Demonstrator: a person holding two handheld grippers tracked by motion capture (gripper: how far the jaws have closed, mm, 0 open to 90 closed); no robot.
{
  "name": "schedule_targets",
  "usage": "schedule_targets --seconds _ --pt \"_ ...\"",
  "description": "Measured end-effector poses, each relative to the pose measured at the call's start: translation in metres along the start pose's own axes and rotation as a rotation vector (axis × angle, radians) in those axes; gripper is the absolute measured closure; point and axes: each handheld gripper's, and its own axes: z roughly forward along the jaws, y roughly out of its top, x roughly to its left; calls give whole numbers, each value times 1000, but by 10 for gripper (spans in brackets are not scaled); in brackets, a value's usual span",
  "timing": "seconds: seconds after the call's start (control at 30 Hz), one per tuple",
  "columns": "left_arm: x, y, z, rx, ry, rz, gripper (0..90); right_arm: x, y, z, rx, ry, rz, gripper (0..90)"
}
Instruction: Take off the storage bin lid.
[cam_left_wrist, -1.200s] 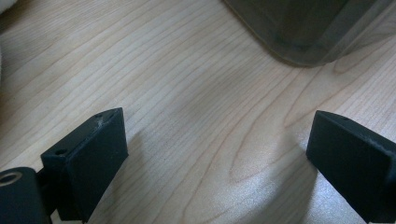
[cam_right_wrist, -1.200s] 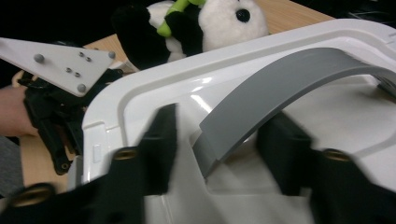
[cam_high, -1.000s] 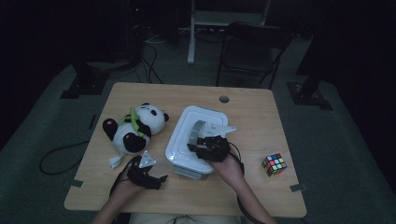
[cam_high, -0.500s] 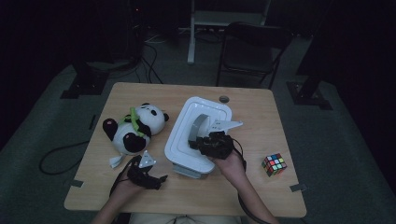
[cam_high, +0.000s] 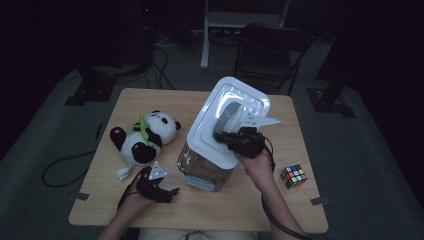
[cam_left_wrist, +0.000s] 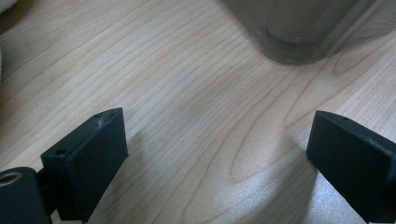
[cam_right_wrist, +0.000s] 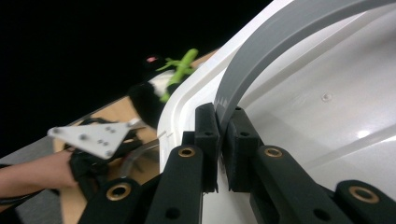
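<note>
Pinching grey handle (cam_right_wrist: 261, 60) with right gripper (cam_right_wrist: 223, 122), jaws just closing, so I tilt white lid (cam_high: 225, 125) off clear bin (cam_high: 202, 172); left gripper (cam_left_wrist: 219, 154) spread, idle on table (cam_left_wrist: 196, 102).

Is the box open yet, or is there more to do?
Partly open. The right gripper has clamped the grey handle and tipped the white lid up off the clear box. Left: taking the lid clear. The left gripper waits open.
</note>
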Motion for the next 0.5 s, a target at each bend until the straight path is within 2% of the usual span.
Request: schedule_targets --seconds 0.3,0.5 --pt "0 0 0 1 0 0 59 -31 8 -21 -26 -91 33 862" --pt "0 0 0 2 1 1 59 -54 8 -37 -46 -155 73 863"
